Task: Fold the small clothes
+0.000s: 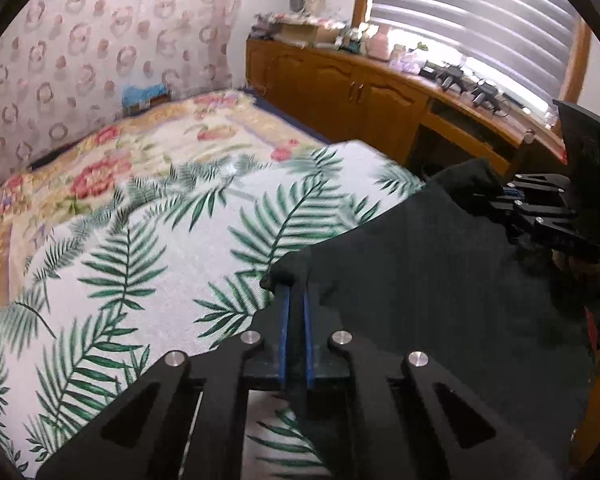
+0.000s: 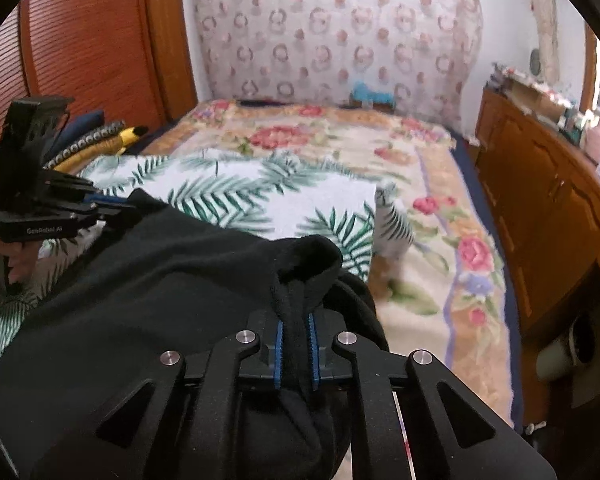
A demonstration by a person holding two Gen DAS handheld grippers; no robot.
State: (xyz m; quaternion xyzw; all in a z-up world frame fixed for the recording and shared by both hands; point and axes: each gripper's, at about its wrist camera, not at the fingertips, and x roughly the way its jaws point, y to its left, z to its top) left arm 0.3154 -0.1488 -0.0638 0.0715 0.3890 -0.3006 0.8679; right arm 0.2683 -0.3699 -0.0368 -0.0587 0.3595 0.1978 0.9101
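While both grippers pinch it — soft black garment sags.

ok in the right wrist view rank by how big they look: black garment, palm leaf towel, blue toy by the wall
1. black garment, though it is nearest the camera
2. palm leaf towel
3. blue toy, far off by the wall

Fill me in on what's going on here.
A person is folding a black garment over a bed, a handheld gripper in each hand. The left gripper and the right gripper are each shut on an edge of the cloth, holding it spread between them above the palm-leaf towel. No fold is laid down yet.
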